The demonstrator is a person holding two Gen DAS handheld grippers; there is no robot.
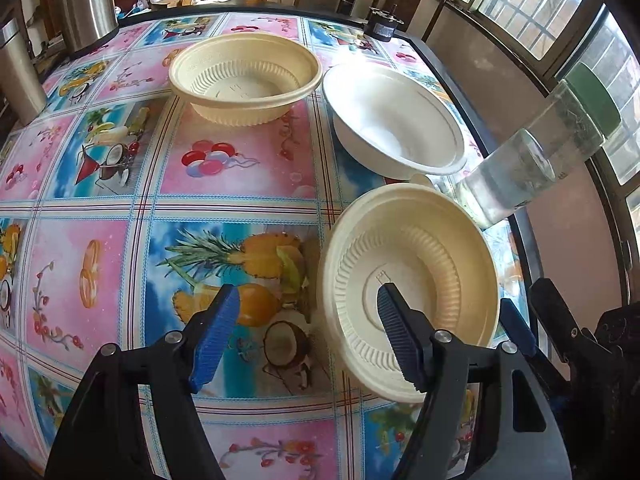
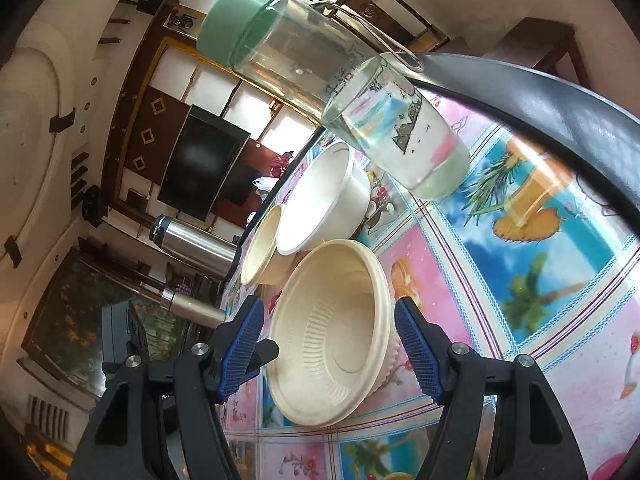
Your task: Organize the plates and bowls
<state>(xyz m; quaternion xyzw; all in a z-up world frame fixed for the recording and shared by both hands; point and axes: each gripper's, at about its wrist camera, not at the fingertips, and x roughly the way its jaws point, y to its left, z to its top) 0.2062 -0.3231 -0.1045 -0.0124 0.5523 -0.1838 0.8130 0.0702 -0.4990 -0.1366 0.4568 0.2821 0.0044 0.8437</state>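
Note:
Three bowls sit on the fruit-patterned tablecloth point(image 1: 224, 168). The near cream ribbed bowl point(image 1: 412, 280) point(image 2: 332, 336) looks tipped toward the left wrist camera. My left gripper point(image 1: 308, 316) is open, with its right finger over the bowl's inside and its left finger outside the rim. My right gripper point(image 2: 328, 352) is open and straddles the same bowl, its right pad close to the outer wall. Its fingers point(image 1: 516, 324) show behind the bowl in the left wrist view. Further off are a white bowl point(image 1: 396, 120) point(image 2: 320, 204) and a second cream bowl point(image 1: 244, 76) point(image 2: 260, 248).
A glass bottle with a green lid point(image 1: 532, 152) point(image 2: 340, 92), part full of water, stands just beyond the near bowl by the table's black right edge point(image 1: 520, 240). Steel flasks point(image 1: 88, 0) point(image 2: 192, 240) stand at the far left corner. A small dark object point(image 1: 384, 24) sits at the far edge.

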